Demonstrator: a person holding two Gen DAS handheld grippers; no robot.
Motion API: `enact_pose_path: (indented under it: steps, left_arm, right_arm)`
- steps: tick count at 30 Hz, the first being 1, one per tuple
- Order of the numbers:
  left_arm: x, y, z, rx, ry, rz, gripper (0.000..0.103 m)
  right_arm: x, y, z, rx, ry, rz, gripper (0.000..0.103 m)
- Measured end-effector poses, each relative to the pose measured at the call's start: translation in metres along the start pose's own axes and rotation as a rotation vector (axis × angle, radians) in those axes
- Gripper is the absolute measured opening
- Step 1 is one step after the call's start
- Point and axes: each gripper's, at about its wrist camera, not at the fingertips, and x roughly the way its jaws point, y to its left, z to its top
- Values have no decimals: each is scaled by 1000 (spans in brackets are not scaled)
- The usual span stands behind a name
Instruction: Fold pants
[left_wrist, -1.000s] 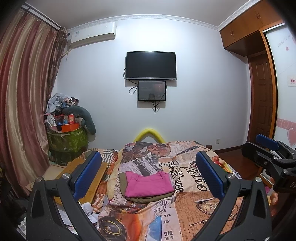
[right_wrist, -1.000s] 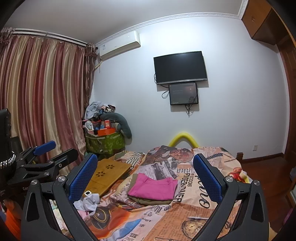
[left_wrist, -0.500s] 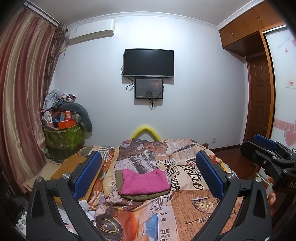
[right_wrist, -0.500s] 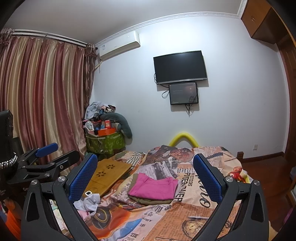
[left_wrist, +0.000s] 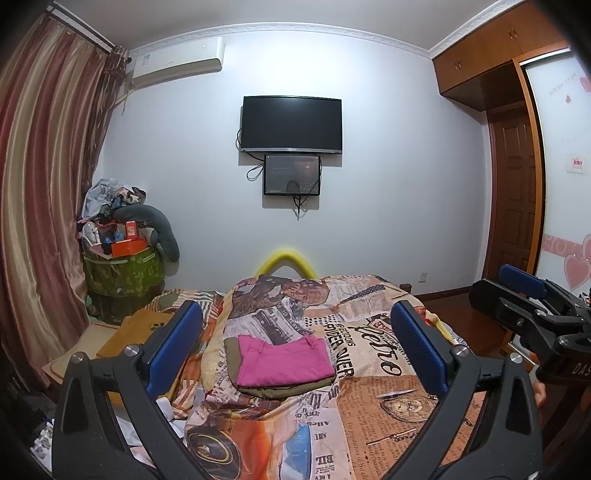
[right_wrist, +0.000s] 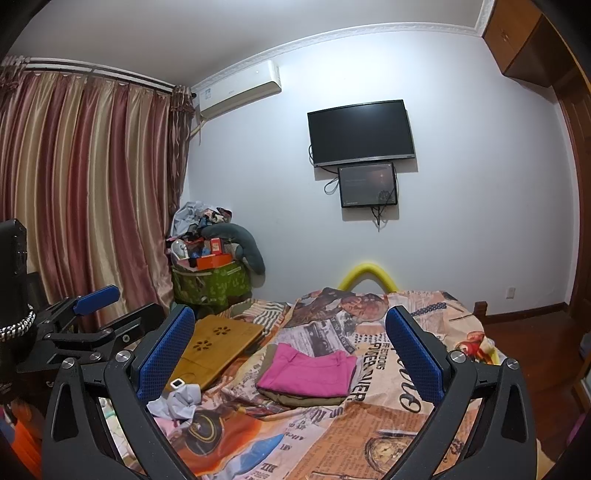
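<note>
Jaws: left gripper (left_wrist: 295, 341) wide apart, nothing held; right gripper (right_wrist: 290, 341) wide apart, nothing held. Both hang above the bed (left_wrist: 388, 406), well back from the clothes.
Pink pants (left_wrist: 284, 360): folded flat, lying on folded olive pants (left_wrist: 280, 390), mid-bed on the newsprint-pattern cover.
Wooden lap tray (right_wrist: 218, 345): left of the stack.
TV (left_wrist: 291, 123): on the far wall.

Open bedspread (left_wrist: 388, 398) lay before my wide-spread jaws, free to cross. Only the folded pink pants (left_wrist: 282, 360) rose mid-bed. A wooden lap desk (right_wrist: 218, 345) and crumpled cloth (right_wrist: 181, 400) crowded the left edge.
</note>
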Motion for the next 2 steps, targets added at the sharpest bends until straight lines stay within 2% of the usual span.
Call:
enact_pose_path:
  steps: [2]
  left_arm:
    - [2,1,0,-1,6,1,103]
  right_arm:
    - [0,0,-1,1,3,0,103]
